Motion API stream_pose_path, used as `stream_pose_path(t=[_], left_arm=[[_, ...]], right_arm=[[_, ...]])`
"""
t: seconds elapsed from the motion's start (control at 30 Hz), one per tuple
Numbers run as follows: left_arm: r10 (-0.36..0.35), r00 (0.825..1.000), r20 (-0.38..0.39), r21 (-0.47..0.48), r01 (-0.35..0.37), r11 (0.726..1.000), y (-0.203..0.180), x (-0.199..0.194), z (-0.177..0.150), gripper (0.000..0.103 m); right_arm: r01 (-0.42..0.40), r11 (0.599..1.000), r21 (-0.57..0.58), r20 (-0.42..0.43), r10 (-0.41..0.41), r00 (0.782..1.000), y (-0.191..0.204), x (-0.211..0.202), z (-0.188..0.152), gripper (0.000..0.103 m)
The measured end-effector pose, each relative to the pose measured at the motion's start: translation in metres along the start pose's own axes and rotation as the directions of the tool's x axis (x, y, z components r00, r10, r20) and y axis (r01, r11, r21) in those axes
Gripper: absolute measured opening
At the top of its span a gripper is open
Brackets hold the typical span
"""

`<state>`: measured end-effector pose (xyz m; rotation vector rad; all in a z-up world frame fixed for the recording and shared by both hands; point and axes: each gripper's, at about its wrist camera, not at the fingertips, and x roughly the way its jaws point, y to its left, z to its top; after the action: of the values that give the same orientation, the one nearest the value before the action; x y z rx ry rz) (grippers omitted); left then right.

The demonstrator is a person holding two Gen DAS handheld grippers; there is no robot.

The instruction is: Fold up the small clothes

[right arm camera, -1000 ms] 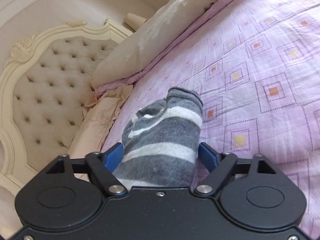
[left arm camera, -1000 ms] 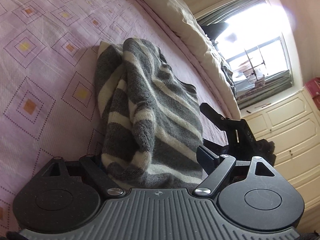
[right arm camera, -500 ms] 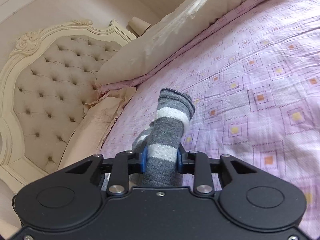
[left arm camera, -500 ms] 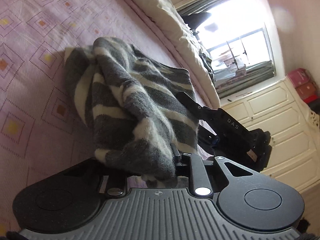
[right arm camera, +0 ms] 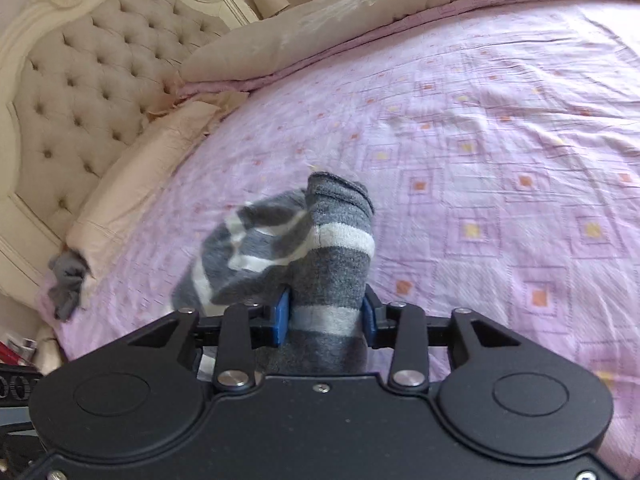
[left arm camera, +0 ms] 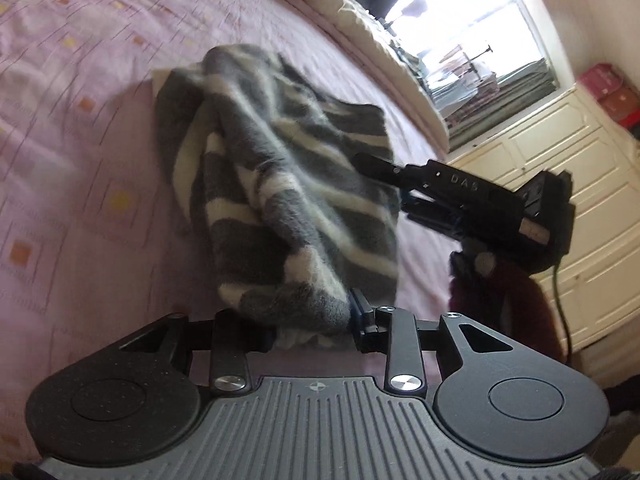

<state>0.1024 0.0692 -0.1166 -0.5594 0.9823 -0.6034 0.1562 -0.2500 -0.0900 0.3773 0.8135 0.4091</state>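
Fuzzy striped sock point(left arm camera: 296, 200), both tongs point(left arm camera: 314, 322) clamped

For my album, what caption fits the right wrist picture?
Right gripper pinches a striped sock above the pink bed, headboard behind.

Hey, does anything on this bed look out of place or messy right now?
Yes. A crumpled grey cloth lies alone at the purple patterned bedspread's edge by the cream pillow, away from the grey-and-white striped sock both claws grip.
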Motion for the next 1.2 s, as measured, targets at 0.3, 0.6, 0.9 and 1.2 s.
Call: stream_pose_path(t=[0.3, 0.6, 0.9, 1.2], left_arm=[[0.123, 0.974, 0.19, 0.334, -0.182, 0.925, -0.043, -0.064, -0.023, 0.036], [0.094, 0.899, 0.427, 0.414, -0.287, 0.864, -0.09, -0.046, 0.015, 0.06], [0.311, 0.878, 0.364, 0.273, -0.419, 0.866, -0.015, 0.006, -0.001, 0.058], [0.304, 0.868, 0.392, 0.226, -0.411, 0.883, -0.013, -0.004, -0.01, 0.059]], right_arm=[[0.092, 0.992, -0.083, 0.254, -0.068, 0.965, 0.019, -0.063, -0.039, 0.054], [0.233, 0.959, -0.16, 0.297, -0.179, 0.938, 0.041, -0.076, -0.086, 0.054], [0.324, 0.917, -0.232, 0.237, -0.269, 0.933, 0.034, -0.063, -0.128, 0.052], [0.243, 0.952, -0.187, 0.365, -0.163, 0.917, 0.04, -0.077, -0.078, 0.027]])
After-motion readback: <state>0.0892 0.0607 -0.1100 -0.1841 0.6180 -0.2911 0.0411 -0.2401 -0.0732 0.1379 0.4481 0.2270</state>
